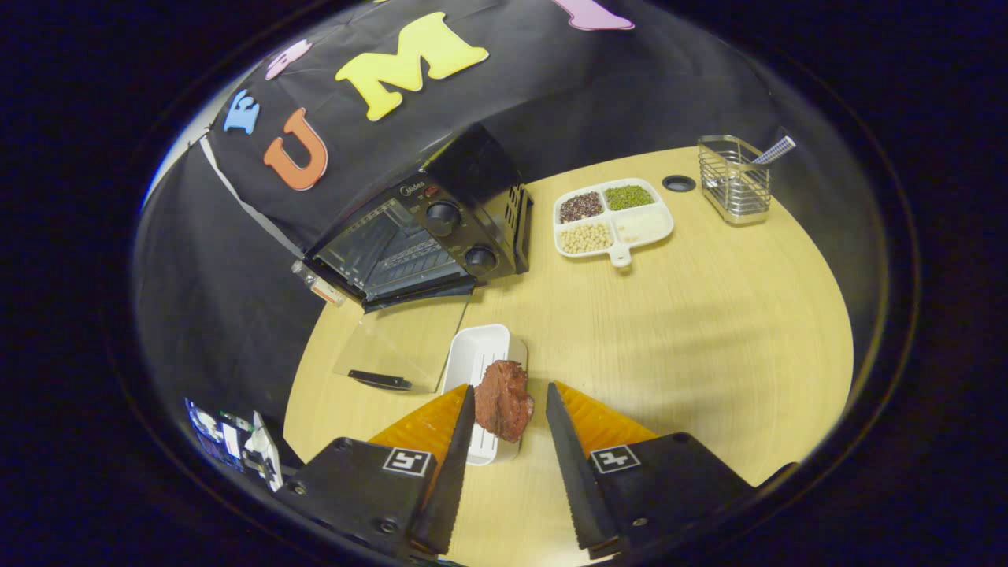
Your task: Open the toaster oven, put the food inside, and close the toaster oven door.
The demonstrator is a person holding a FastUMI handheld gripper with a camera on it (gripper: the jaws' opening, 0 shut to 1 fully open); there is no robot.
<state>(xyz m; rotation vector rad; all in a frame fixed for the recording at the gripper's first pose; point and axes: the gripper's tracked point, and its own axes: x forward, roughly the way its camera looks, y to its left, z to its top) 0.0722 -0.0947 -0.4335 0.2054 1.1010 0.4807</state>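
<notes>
pale wooden surface [669, 331] under dark cloth walls, with toaster oven [425, 232] at far left, glass door [405, 342] already dropped flat toward near side, handle nearest; probably left open so the cavity is ready to take the food. farther right, divided dish [614, 216] of beans and grains, then wire caddy [734, 179] with a utensil standing in it, both well apart from the work and seemingly no part of it. just beside the open door, white tray [482, 370], long side running near to far, likely parked close to shorten the carry. reddish-brown piece of meat [504, 399] at the tray's near right edge, half over the rim, between the tips of gripper [508, 405]. jaws spread, left one touching or almost touching the meat, right one clearly apart from it, so no pinch yet. judged as the pick-up step: door done, food not yet inside. next move would call for closing on the meat and lifting clear of the rim.
</notes>
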